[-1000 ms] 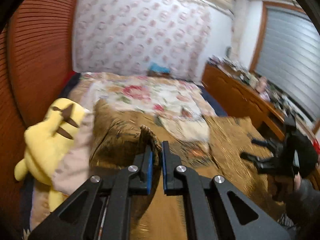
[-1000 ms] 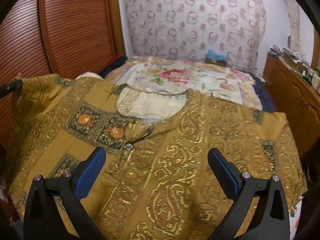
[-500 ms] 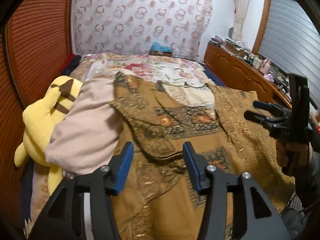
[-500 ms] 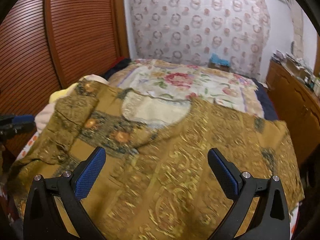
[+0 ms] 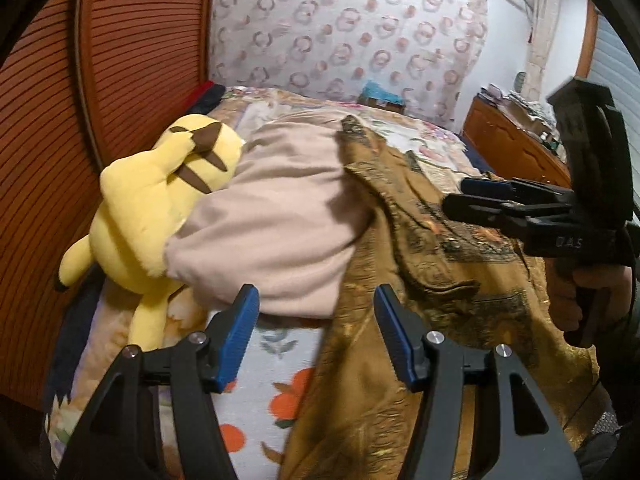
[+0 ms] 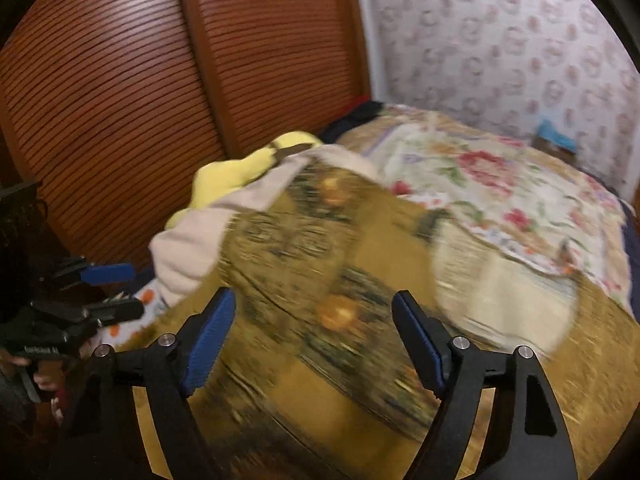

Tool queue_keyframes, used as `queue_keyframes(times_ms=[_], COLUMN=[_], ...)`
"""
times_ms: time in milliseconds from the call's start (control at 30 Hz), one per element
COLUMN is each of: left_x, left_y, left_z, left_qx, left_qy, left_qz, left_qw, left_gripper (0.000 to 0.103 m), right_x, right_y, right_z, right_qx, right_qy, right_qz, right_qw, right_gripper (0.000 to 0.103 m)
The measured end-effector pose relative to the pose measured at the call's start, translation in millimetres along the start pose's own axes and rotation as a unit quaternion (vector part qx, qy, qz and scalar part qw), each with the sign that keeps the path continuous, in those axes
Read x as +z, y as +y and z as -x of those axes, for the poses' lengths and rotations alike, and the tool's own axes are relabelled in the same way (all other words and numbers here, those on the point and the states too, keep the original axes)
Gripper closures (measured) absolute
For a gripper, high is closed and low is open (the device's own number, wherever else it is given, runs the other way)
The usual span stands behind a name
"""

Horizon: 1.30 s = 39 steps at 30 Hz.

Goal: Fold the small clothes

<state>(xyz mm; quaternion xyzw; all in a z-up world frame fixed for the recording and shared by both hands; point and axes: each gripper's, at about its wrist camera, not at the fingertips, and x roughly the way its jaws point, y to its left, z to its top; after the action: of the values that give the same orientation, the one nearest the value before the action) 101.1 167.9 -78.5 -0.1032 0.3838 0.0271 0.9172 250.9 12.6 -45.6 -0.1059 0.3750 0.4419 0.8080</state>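
Observation:
A gold-brown patterned garment (image 5: 440,272) lies spread on the bed, its left sleeve draped over a pink cloth bundle (image 5: 280,220). My left gripper (image 5: 316,296) hovers over the garment's left edge and the sheet. Its jaws are opening and the pads touch nothing. In the right wrist view, blurred by motion, my right gripper (image 6: 314,300) hangs above the garment (image 6: 320,240) near its orange flower motifs. Its jaws are closing, with no cloth between them. Each gripper shows in the other's view: the right gripper (image 5: 456,196) and the left gripper (image 6: 120,290).
A yellow plush toy (image 5: 152,208) lies against the pink bundle on the left. Slatted wooden wardrobe doors (image 6: 120,100) run close along the bed's left side. A floral bedspread (image 6: 500,184) covers the far half of the bed. A cluttered wooden dresser (image 5: 512,144) stands at the right.
The left gripper, shut on a fold of the garment a second ago, has opened and let it drop, then sunk toward the left edge. The right gripper swung left over the garment and narrowed.

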Motion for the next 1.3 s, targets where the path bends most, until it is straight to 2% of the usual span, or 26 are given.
queue_keyframes(times_ms=[167,200,267,300,333,400,433,567,733,767,833,933,1067,1133,1300], left_x=[0,0,1,1,2,3,5,10,19,21,26,39,55,64,81], left_y=[5,5,6,6,6,4,4,-5,-18,-20,-24,-32,-40,-43,-45], left_z=[0,0,0,0,1,0,0,0,-4,-6,-12,-25,-45,-54,-83], left_qx=[0.006,0.007,0.008,0.007,0.007,0.006,0.006,0.007,0.007,0.005,-0.002,-0.004,-0.007,-0.019,-0.033], left_qy=[-0.002,-0.003,-0.006,-0.008,-0.009,-0.012,-0.013,-0.028,-0.05,-0.05,-0.048,-0.039,-0.02,-0.013,0.018], left_qz=[0.001,0.0,-0.001,-0.001,-0.001,-0.003,-0.003,-0.013,-0.033,-0.036,-0.041,-0.058,-0.078,-0.084,-0.084], left_qw=[1.0,1.0,1.0,0.9999,0.9999,0.9999,0.9999,0.9995,0.9982,0.9981,0.998,0.9975,0.9967,0.9962,0.9957], left_gripper=[0.044,0.044,0.044,0.044,0.044,0.044,0.044,0.044,0.044,0.044,0.044,0.044,0.044,0.044,0.055], right_x=[8,8,7,6,5,4,3,2,-12,-15,-20,-33,-57,-73,-106], right_y=[24,26,25,23,19,12,7,-11,-52,-57,-68,-81,-91,-98,-122], right_z=[-38,-44,-49,-50,-48,-42,-36,-13,14,18,28,51,70,79,91], right_qx=[0.007,-0.001,-0.007,-0.011,-0.014,-0.013,-0.019,-0.06,-0.108,-0.113,-0.127,-0.131,-0.149,-0.167,-0.185], right_qy=[0.025,0.031,0.038,0.039,0.039,0.034,0.03,0.009,0.006,0.006,0.007,0.0,0.008,0.016,0.044], right_qz=[0.031,0.039,0.041,0.041,0.039,0.033,0.028,0.009,-0.043,-0.048,-0.058,-0.07,-0.074,-0.076,-0.099], right_qw=[0.999,0.999,0.998,0.998,0.998,0.999,0.999,0.998,0.993,0.992,0.99,0.989,0.986,0.983,0.977], right_gripper=[0.03,0.035,0.053,0.068,0.077,0.088,0.089,0.09,0.088,0.085,0.066,0.05,0.046,0.046,0.046])
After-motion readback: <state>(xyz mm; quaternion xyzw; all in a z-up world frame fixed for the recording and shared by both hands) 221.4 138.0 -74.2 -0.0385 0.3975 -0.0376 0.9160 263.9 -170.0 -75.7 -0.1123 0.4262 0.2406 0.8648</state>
